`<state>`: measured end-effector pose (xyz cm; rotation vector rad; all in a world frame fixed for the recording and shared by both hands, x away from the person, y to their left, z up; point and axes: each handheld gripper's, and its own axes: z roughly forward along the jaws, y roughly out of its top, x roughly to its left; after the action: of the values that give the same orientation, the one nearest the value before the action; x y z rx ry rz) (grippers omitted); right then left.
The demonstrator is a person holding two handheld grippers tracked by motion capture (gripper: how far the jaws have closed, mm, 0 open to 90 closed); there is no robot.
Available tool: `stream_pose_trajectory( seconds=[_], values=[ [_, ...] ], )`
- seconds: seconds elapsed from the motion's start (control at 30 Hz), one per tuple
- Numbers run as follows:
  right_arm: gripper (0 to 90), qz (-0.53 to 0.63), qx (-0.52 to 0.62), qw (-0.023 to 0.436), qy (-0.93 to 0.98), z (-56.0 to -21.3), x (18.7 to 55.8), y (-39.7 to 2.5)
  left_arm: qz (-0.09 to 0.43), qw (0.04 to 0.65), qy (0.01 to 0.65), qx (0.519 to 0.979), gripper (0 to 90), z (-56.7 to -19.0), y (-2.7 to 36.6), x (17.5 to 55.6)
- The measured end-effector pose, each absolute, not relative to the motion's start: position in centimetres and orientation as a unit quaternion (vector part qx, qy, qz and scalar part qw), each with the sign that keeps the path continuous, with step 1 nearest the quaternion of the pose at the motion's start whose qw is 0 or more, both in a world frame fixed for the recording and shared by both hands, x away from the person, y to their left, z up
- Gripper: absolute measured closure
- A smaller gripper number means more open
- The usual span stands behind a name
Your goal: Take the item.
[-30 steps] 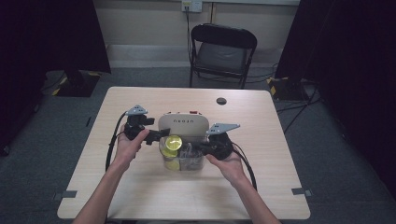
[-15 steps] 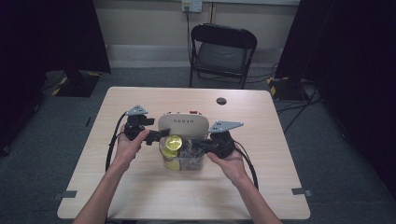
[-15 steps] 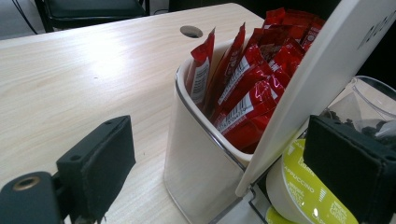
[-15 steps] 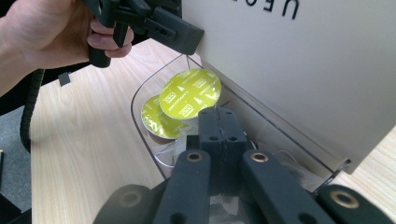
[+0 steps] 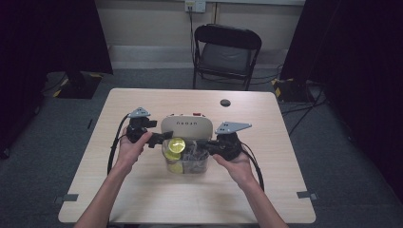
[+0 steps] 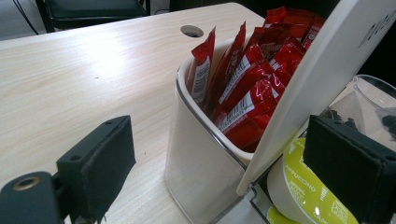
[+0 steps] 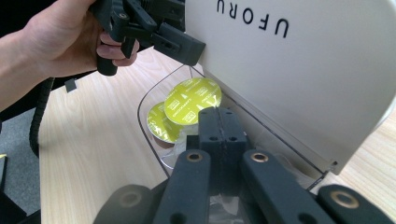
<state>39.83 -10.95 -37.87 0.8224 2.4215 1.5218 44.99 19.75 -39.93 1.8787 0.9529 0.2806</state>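
The light, stiff capsule (image 6: 299, 196) wants edge grip; left tongs (image 6: 233, 172) stand apart, right tongs (image 7: 219, 126) pressed together.

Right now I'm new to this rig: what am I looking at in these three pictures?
There is no robot arm here. A person at a table holds a two-finger gripper in each hand.

The high view looks down from above the person's side of the table. The other two pictures come from cameras riding on each gripper, looking along its black fingers.

On the table stands a white organiser with its lid tipped up. It holds red sachets in the white part and yellow-green coffee capsules in a clear compartment in front.

The left gripper is open. Its fingers are wide apart at the organiser, one next to a capsule.

The right gripper has its fingers shut at the clear compartment. I can't tell whether they pinch anything.
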Motion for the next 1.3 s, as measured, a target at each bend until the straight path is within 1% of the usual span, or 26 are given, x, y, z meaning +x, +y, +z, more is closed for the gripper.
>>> stream_pose_trajectory(
  seconds=[0.93, 1.3],
  values=[
    [90.0, 0.529, 0.292, 0.101, 0.791, -36.3, 39.0, -13.8, 0.118, 0.487, 0.389, 0.773, 9.4, -39.9, 19.7, 45.0],
    [90.0, 0.534, 0.307, 0.116, 0.779, -35.6, 39.1, -15.5, 0.114, 0.490, 0.390, 0.772, 9.9, -39.8, 19.8, 45.0]
  ],
)
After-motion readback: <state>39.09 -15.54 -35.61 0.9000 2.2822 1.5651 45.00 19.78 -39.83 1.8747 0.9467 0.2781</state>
